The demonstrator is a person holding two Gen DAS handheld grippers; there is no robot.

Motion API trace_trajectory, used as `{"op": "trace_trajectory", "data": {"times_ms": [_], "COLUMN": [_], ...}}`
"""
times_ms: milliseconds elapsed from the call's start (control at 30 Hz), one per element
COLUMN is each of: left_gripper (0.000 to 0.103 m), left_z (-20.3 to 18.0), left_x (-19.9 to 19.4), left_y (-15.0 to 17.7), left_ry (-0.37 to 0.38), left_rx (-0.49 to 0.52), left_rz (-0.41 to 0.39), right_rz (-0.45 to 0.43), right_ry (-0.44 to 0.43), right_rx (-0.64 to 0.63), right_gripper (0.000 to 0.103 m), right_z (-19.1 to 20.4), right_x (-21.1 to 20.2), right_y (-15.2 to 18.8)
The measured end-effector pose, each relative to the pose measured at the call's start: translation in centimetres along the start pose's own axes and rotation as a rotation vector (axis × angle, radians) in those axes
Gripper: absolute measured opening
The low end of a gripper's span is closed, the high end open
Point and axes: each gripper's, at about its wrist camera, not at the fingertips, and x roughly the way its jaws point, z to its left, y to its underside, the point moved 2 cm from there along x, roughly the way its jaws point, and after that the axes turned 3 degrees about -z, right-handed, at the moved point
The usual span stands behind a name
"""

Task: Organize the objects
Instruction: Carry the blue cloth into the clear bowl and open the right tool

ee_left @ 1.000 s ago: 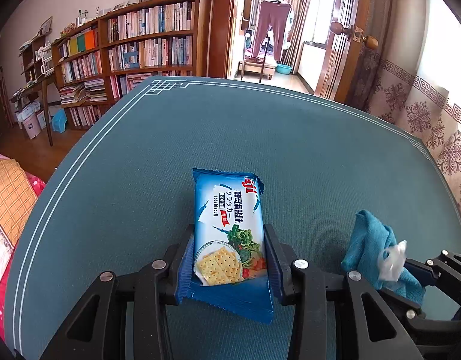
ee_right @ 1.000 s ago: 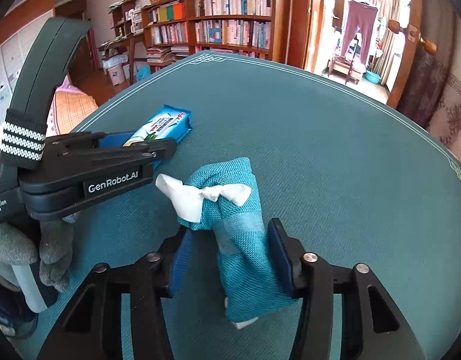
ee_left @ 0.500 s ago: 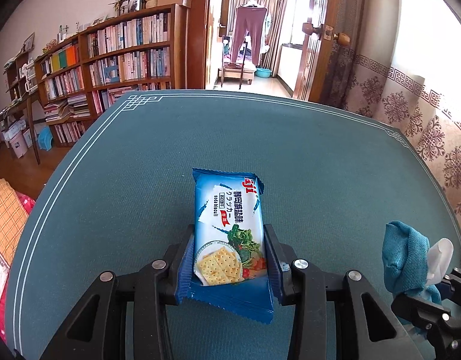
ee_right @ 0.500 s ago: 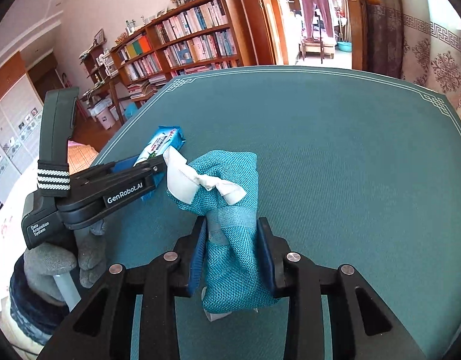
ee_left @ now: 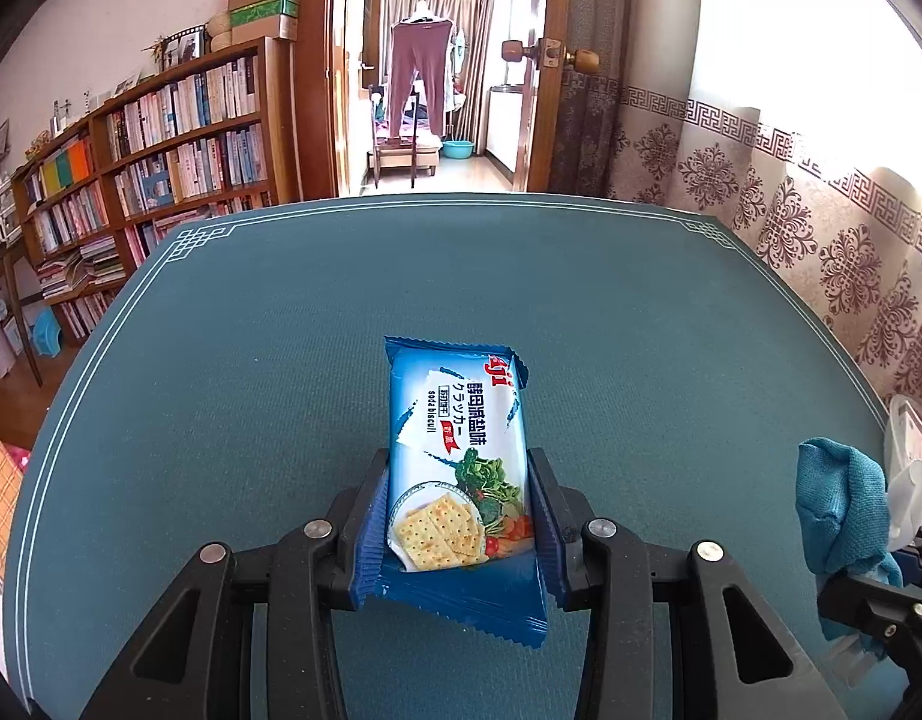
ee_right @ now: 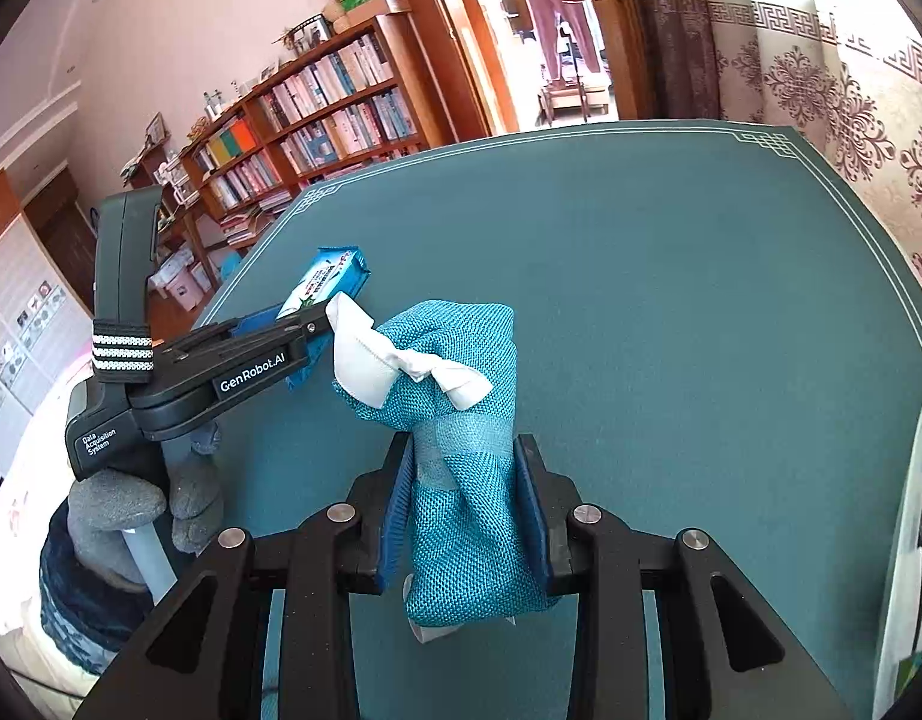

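Above the teal felt-topped table [ee_left: 281,360], the left gripper [ee_left: 458,516] clamps a blue soda-biscuit packet [ee_left: 455,450] while the right gripper [ee_right: 463,492] squeezes a teal woven cloth bundle [ee_right: 461,420].

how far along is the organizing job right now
Both pickups look done: the left tool is shut on the cracker packet, and the right tool is shut on the teal cloth bundle, both above the teal table. Setting each down is left; no destination is clearly visible.
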Motion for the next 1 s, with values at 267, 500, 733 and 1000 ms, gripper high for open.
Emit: {"op": "trace_trajectory", "data": {"times_ms": [267,500,733,1000], "left_gripper": [0.044,0.044,0.044,0.044], "left_z": [-1.9,-2.5,-3.4,-4.3], "left_x": [-0.2,-0.3,-0.3,-0.3], "left_y": [0.7,1.1,1.5,1.8], "left_ry": [0.02,0.025,0.028,0.032], "left_rx": [0.046,0.06,0.081,0.105], "left_rz": [0.003,0.006,0.011,0.012], "right_rz": [-0.071,-0.124,-0.176,-0.205], "right_ry": [0.1,0.223,0.403,0.577], "right_rx": [0.045,0.086,0.115,0.169], "right_gripper": [0.034,0.034,0.034,0.035], "right_z": [-3.1,-6.3,-9.8,-14.2], "right_x": [-4.9,-9.1,-13.5,-16.6], "right_y": [1.6,2.1,2.7,3.1]}}
